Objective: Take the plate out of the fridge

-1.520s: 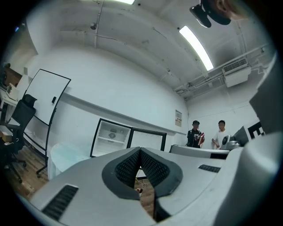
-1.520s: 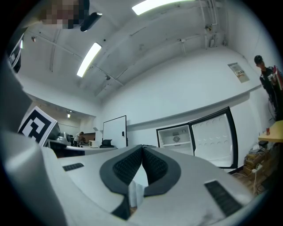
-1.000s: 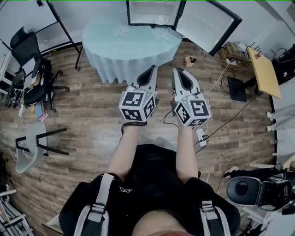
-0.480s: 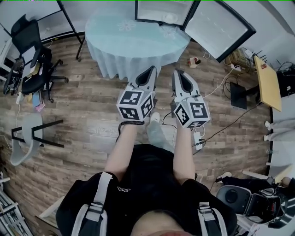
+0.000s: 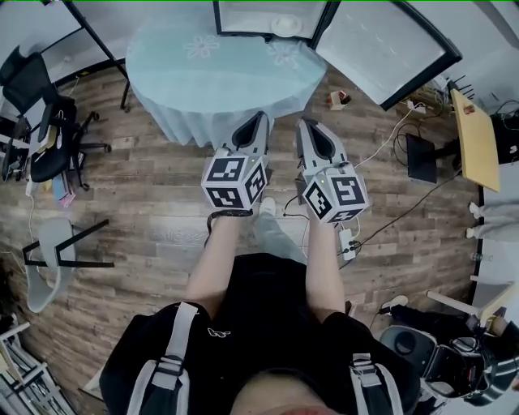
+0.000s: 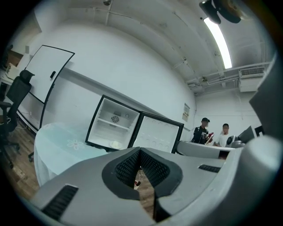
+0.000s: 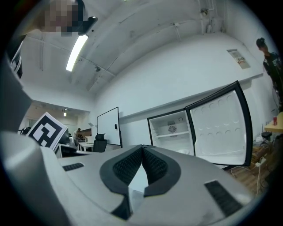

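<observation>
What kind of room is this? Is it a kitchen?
Probably an office or workshop, not a kitchen. There is a whiteboard, office chairs and loose cables on the wood floor. The small open fridge just stands beyond a round table.

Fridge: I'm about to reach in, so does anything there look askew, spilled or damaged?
Nothing stands out. The fridge stands upright beyond the round table, its door swung wide open, and the plate lies flat inside with nothing spilled around it.

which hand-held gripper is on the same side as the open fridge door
The right hand-held gripper: the fridge door stands open at the head view's upper right, on its side; the left hand-held gripper is farther from it.
</observation>
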